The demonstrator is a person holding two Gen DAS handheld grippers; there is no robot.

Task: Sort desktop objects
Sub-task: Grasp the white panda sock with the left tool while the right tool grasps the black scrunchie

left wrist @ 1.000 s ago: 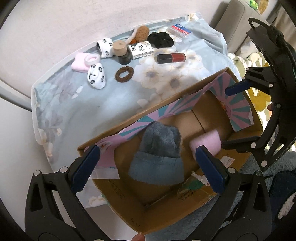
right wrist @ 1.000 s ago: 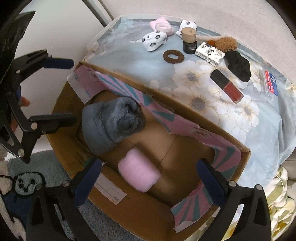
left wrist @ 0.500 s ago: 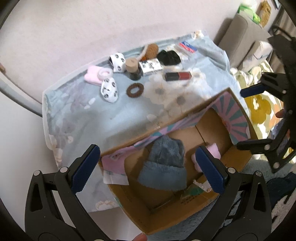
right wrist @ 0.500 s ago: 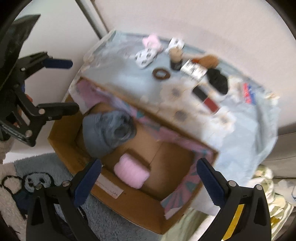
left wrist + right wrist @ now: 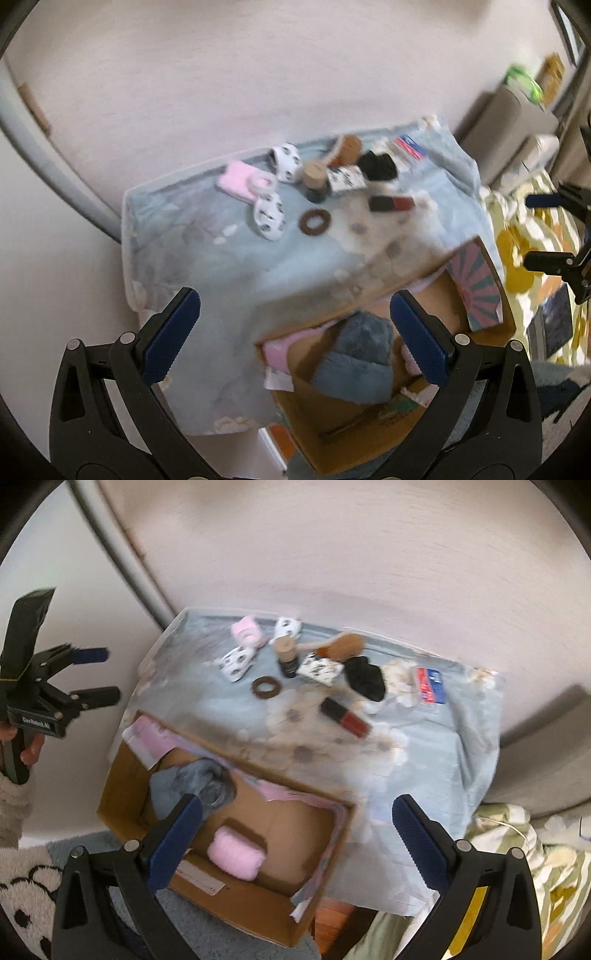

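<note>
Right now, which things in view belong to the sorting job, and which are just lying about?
Job:
cardboard box
blue hat and pink roll inside it
brown hair ring
lipstick tube
black scrunchie
spotted socks
both hand-held grippers, open: left, right

Lying about:
yellow floral bedding
panda rug

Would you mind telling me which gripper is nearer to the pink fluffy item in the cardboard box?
Right. The right gripper hangs over the box with the pink fluffy item between its fingers in view; the left gripper is off beyond the box's far end.
</note>
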